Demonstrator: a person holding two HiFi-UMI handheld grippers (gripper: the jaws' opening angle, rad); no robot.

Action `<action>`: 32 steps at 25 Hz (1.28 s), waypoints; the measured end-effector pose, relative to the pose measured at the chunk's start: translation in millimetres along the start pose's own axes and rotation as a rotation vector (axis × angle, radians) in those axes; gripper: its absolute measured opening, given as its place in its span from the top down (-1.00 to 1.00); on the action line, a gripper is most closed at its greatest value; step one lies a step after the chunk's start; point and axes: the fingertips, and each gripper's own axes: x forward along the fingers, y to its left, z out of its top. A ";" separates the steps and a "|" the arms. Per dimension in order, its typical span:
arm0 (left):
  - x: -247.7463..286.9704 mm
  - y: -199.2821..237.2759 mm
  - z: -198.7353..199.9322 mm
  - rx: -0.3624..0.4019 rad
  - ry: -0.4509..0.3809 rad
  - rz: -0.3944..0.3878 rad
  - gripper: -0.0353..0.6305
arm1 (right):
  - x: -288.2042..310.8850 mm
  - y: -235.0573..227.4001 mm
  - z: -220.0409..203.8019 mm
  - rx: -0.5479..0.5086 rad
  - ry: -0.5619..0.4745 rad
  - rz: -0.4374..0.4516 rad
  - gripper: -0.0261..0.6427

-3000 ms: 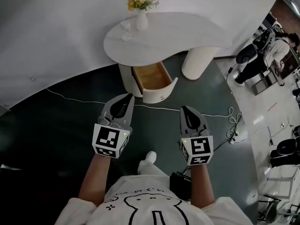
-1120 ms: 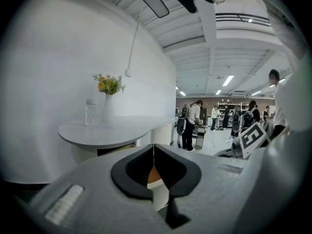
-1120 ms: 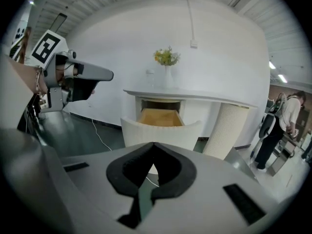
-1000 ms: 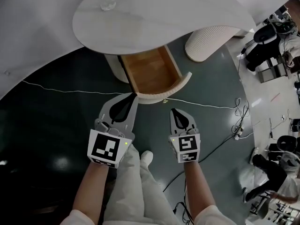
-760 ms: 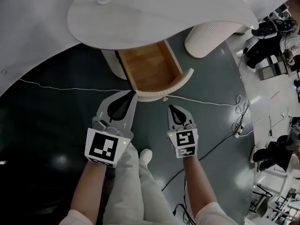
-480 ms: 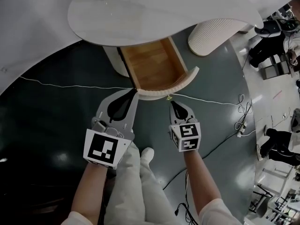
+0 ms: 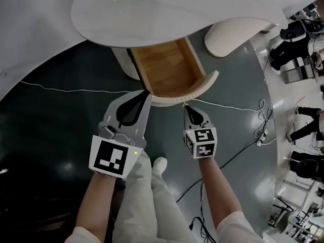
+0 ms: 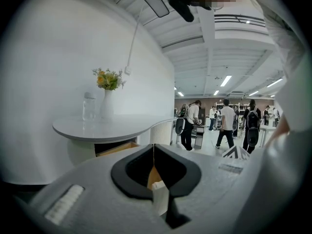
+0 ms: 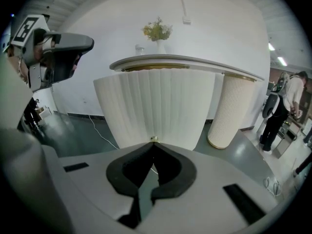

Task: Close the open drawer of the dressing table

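Observation:
The white dressing table (image 7: 152, 14) has its drawer (image 7: 169, 67) pulled out, showing a bare wooden inside behind a curved ribbed front (image 7: 195, 94). My right gripper (image 7: 185, 107) is shut and empty. Its tips sit right at the small brass knob (image 9: 154, 139) in the middle of the ribbed front (image 9: 156, 106). Shut and empty as well, my left gripper (image 7: 147, 92) has its tips by the left end of that front; whether it touches cannot be told. In the left gripper view the left gripper (image 8: 154, 146) points at the tabletop (image 8: 107, 126) and the drawer's wooden side (image 8: 116, 148).
A ribbed pedestal leg (image 7: 235, 30) stands right of the drawer. A thin cable (image 7: 71, 90) crosses the dark floor, with more cables (image 7: 260, 123) to the right. My leg and shoe (image 7: 160, 164) are below the grippers. A flower vase (image 8: 107, 104) is on the table. People (image 8: 224, 126) stand farther off.
I have come closer to the table. My right gripper has moved forward until its tips reach the knob on the drawer front. The left gripper stays by the drawer's left end.

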 end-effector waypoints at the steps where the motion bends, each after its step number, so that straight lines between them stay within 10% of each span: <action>1: 0.6 1.1 -0.1 -0.003 -0.001 0.001 0.85 | -0.1 0.1 -0.2 -0.002 -0.001 0.001 0.93; 32: 37.1 54.0 3.1 0.043 0.042 -0.022 0.85 | 49.0 2.9 45.0 -0.038 -0.020 0.009 0.92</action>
